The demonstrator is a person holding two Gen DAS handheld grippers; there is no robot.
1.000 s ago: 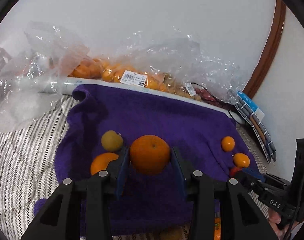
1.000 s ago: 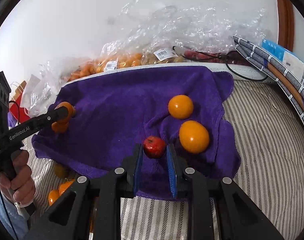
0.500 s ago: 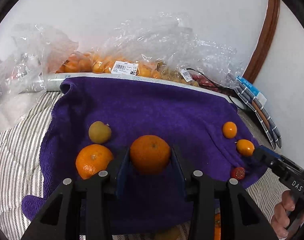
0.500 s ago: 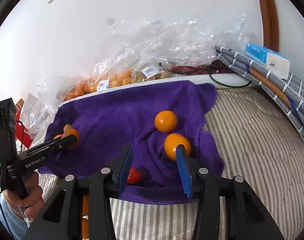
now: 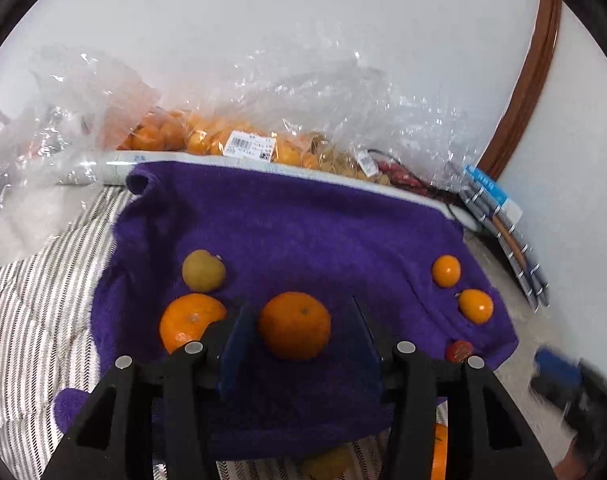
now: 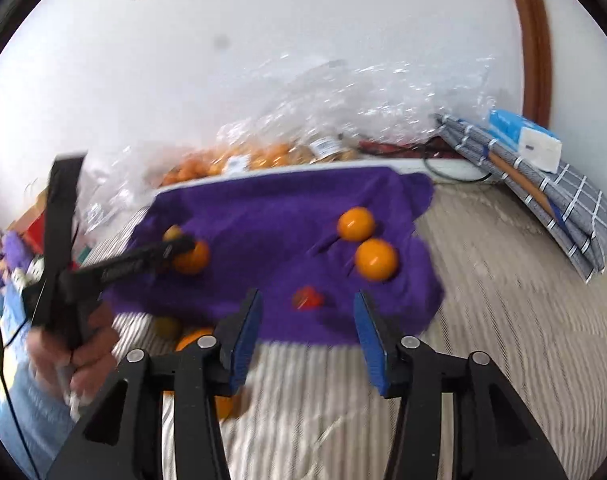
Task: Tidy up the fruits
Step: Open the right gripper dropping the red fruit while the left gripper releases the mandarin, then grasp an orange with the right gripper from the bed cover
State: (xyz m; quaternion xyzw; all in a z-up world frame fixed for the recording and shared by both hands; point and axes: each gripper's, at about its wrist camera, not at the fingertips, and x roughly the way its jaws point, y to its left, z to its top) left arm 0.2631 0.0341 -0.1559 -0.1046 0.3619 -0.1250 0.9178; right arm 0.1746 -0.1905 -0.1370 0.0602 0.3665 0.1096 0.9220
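Left tongs (image 5: pixel 299 332): just opened, pads apart around the large round orange mandarin (image 5: pixel 294 325) on the purple towel (image 5: pixel 303 232).
Right tongs (image 6: pixel 309 334): just opened, empty, above the small red fruit (image 6: pixel 307 298).

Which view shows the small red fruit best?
The right wrist view: the red fruit lies whole, if blurred, on the purple towel, beyond the open right tool. The left wrist view shows only its top, low at the towel's edge, behind the left tool's finger.
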